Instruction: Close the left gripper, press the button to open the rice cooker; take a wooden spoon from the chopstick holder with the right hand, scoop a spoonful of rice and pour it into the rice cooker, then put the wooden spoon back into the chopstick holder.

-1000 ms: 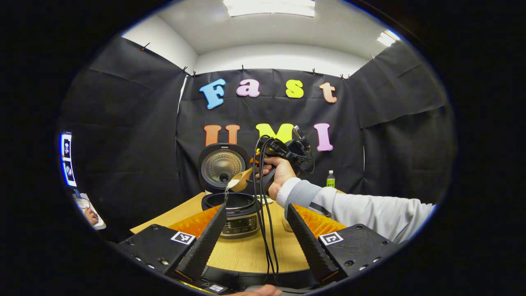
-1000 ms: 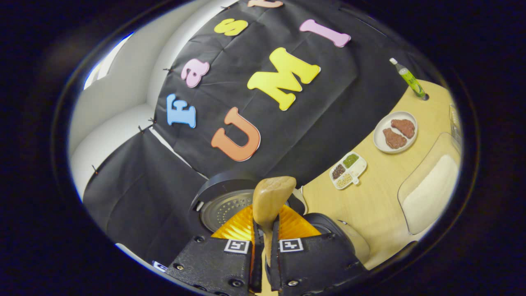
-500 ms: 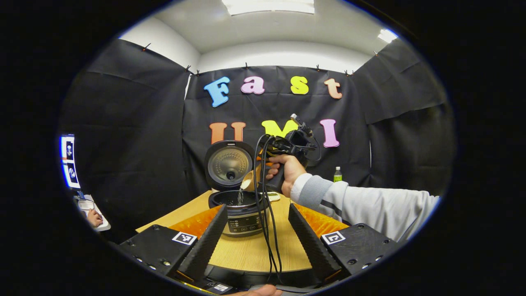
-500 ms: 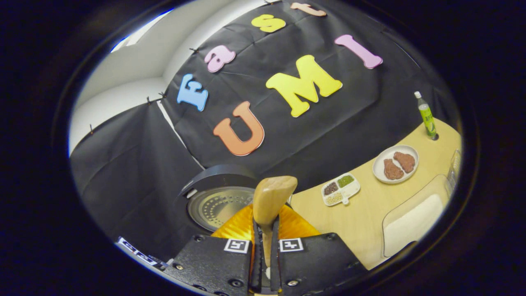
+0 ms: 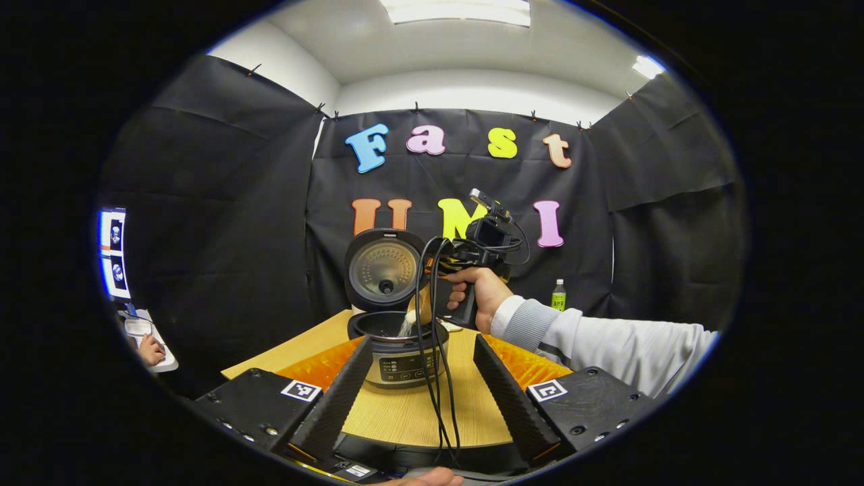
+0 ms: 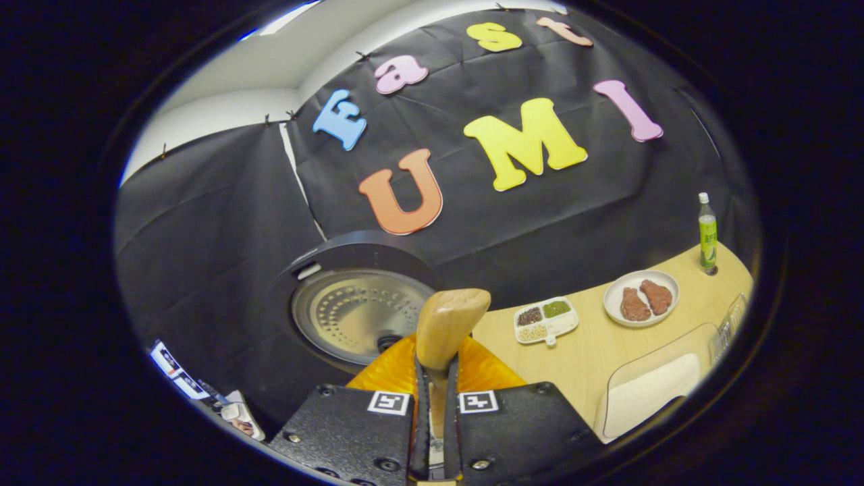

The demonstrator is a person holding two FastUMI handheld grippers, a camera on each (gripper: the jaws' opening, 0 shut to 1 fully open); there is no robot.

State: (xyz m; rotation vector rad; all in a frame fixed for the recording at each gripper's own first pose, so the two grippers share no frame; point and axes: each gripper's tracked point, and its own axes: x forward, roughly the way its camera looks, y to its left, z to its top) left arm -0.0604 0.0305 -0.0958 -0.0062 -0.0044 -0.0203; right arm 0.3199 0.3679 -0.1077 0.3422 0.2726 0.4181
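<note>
- The right gripper (image 6: 435,405) has its 2 fingers pinched on the wooden spoon (image 6: 447,325), tipped over the open rice cooker (image 5: 398,337).
- The left gripper (image 5: 422,398) is spread wide, hanging near the table (image 5: 405,418).
- The compartment dish (image 6: 545,319) and the plate (image 6: 640,298) sit beside each other.

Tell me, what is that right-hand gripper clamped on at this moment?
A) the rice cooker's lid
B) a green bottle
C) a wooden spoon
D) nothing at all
C: in the right gripper view both fingers of the right gripper press on the wooden spoon, in front of the rice cooker's raised lid.
</note>
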